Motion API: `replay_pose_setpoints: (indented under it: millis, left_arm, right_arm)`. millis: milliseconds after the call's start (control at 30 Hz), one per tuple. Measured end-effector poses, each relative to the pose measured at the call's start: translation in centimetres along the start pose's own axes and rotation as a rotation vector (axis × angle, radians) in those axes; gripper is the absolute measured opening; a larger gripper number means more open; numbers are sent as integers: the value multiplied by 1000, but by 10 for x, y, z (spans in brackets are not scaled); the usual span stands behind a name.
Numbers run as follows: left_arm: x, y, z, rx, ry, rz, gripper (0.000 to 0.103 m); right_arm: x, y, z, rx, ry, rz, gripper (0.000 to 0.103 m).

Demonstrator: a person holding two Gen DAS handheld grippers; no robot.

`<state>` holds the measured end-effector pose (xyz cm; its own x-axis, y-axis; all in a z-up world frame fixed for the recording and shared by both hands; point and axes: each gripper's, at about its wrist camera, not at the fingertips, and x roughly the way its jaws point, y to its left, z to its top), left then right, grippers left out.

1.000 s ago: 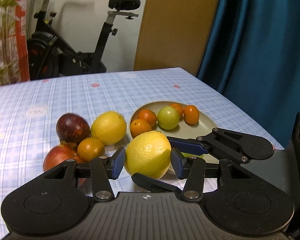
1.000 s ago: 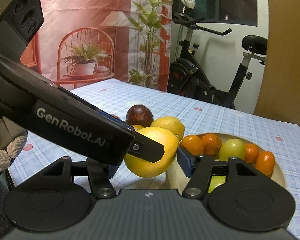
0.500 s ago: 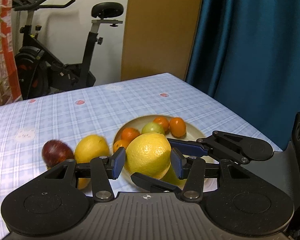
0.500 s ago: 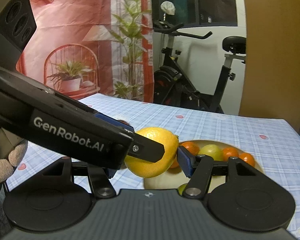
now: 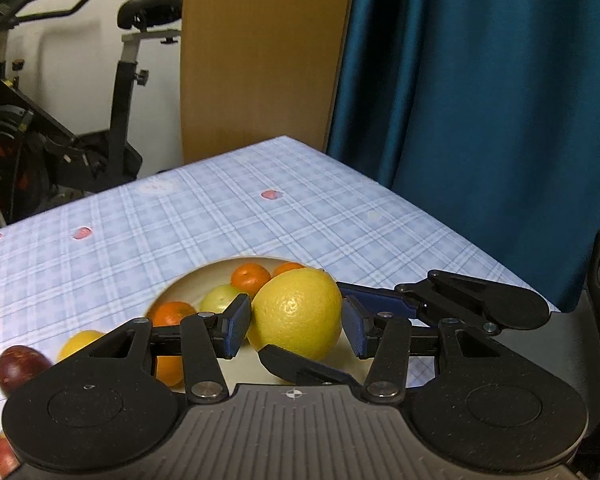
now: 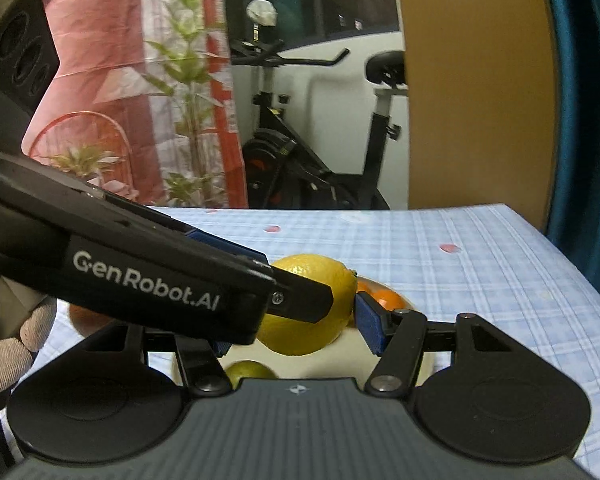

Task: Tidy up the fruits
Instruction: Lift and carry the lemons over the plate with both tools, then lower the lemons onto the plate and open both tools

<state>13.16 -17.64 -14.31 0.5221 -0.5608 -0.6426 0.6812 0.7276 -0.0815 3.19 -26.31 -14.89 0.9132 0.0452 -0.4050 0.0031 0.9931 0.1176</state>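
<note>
A big yellow citrus fruit [image 5: 298, 314] [image 6: 300, 336] hangs just above the beige plate [image 5: 192, 284] [image 6: 328, 364]. My left gripper [image 5: 296, 330] is shut on its sides, blue pads against the peel. My right gripper [image 6: 296, 336] is shut on the same fruit crosswise; in the left wrist view its fingers [image 5: 380, 302] come in from the right, one above and one below. In the right wrist view the left gripper's fingers [image 6: 300, 300] cross in front and hide my left pad. The plate holds small oranges [image 5: 250, 278] [image 6: 384, 300] and a green fruit [image 5: 220, 300] [image 6: 248, 370].
Left of the plate on the checked tablecloth [image 5: 260, 220] lie another yellow fruit [image 5: 78, 344], a dark red fruit [image 5: 20, 364] and a red one [image 5: 2, 454]. A gloved hand [image 6: 16, 348] holds the left gripper. An exercise bike [image 5: 60, 140] and a blue curtain [image 5: 480, 120] stand beyond the table's edges.
Both grippers have carried the yellow fruit to the right, from beside the loose fruits to over the plate. The loose fruits have slid to the left edge of the left wrist view.
</note>
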Motion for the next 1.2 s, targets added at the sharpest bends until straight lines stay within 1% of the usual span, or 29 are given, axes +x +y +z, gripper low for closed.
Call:
replay_pose_setpoints:
  millis: [200,567,700,933,1200]
  left_arm:
    - [21,3,0,2,53,2,53]
    - [34,7,1,-7,71,15,53]
    - [39,7,1,-16,86,7,52]
    - [38,7,1,-23,73,8,52]
    - [20,12,2,-49,33,23,52]
  right_arm:
    - [12,-19,-4,63,65,12,62]
    - [22,-23,-9,66,87,17,62]
    - [25,-21,-8,52,89,3,62]
    - [25,-16,-6,30,95,-17,61]
    - [20,-8,-2,8,90,-22,62]
